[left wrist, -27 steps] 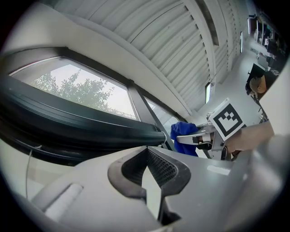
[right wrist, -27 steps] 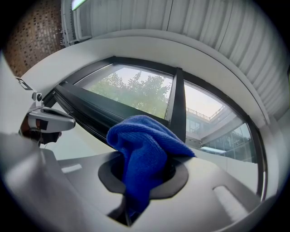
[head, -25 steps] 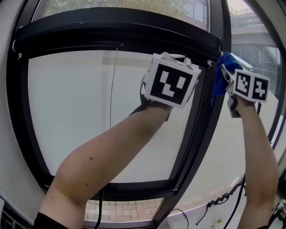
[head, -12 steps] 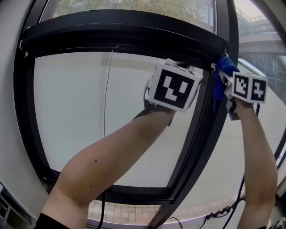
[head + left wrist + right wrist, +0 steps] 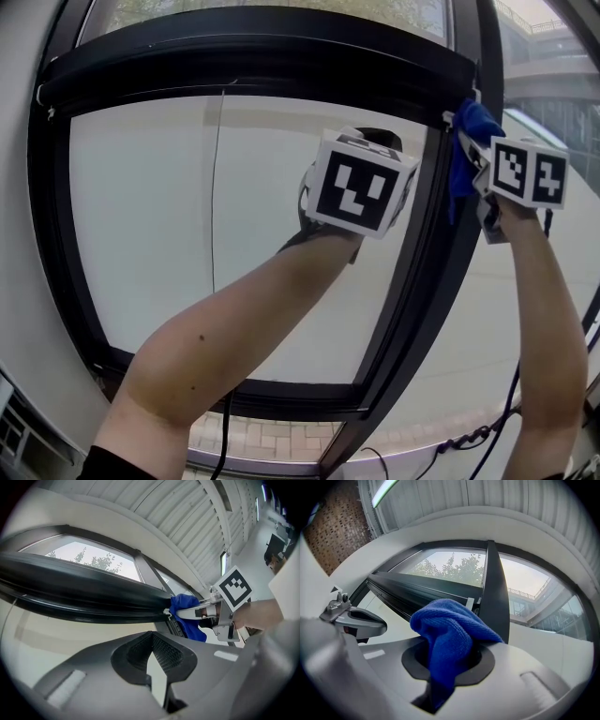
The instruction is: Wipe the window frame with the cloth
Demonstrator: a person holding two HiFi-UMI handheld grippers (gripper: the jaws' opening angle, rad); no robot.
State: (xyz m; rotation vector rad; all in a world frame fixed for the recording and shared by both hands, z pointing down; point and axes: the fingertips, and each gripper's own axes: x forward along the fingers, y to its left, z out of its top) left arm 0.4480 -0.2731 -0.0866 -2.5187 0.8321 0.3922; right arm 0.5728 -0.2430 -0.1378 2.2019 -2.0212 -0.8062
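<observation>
At the window frame's (image 5: 49, 244) upper right corner, the right gripper (image 5: 450, 660) clamps a blue microfibre cloth (image 5: 449, 630) against the joint where the black top rail (image 5: 262, 56) meets the upright (image 5: 412, 281). The upright's long axis runs down and slightly left from the cloth. The left gripper (image 5: 153, 660), jaws all but together and empty, hangs before the pane (image 5: 169, 216), farther off.
</observation>
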